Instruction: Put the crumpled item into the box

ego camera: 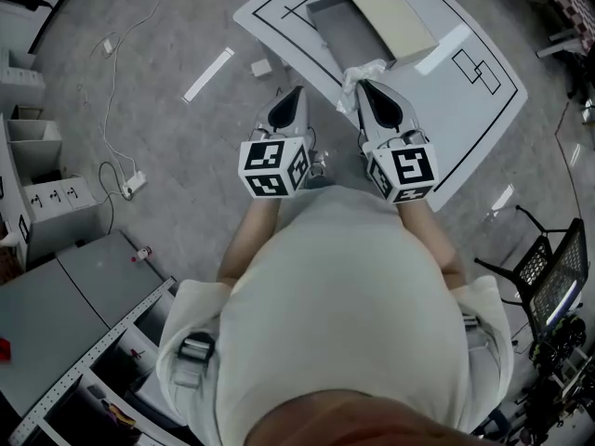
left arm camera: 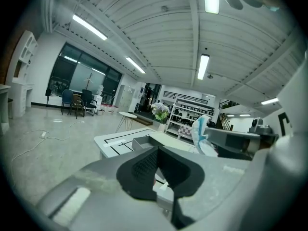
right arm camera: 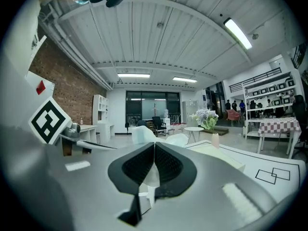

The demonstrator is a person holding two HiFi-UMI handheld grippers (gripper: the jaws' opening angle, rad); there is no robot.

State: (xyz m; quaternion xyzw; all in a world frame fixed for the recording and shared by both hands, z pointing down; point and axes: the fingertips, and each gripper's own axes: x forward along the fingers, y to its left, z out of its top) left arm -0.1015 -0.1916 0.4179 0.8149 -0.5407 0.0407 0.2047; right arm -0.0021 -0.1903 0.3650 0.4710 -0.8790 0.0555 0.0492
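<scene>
A grey open box [ego camera: 346, 28] with a beige flap [ego camera: 390, 19] lies on the white, black-lined table [ego camera: 469, 86]. My right gripper [ego camera: 361, 84] hovers over the table's near edge, just short of the box, and is shut on a white crumpled item [ego camera: 359, 71] that sticks out past its tips. In the right gripper view [right arm camera: 154, 143] white material shows between the shut jaws, and the crumpled item [right arm camera: 144, 134] bulges beyond them. My left gripper [ego camera: 294, 93] hangs beside it over the floor, shut and empty [left arm camera: 157, 148]. The left gripper view shows the crumpled item [left arm camera: 202, 134] and the box [left arm camera: 144, 141].
On the floor left of the table lie a white strip [ego camera: 208, 74], a small white block [ego camera: 261, 67], and a cable running to a power strip [ego camera: 133, 185]. Grey cabinets [ego camera: 56, 295] stand at lower left. A black chair [ego camera: 550, 266] is at the right.
</scene>
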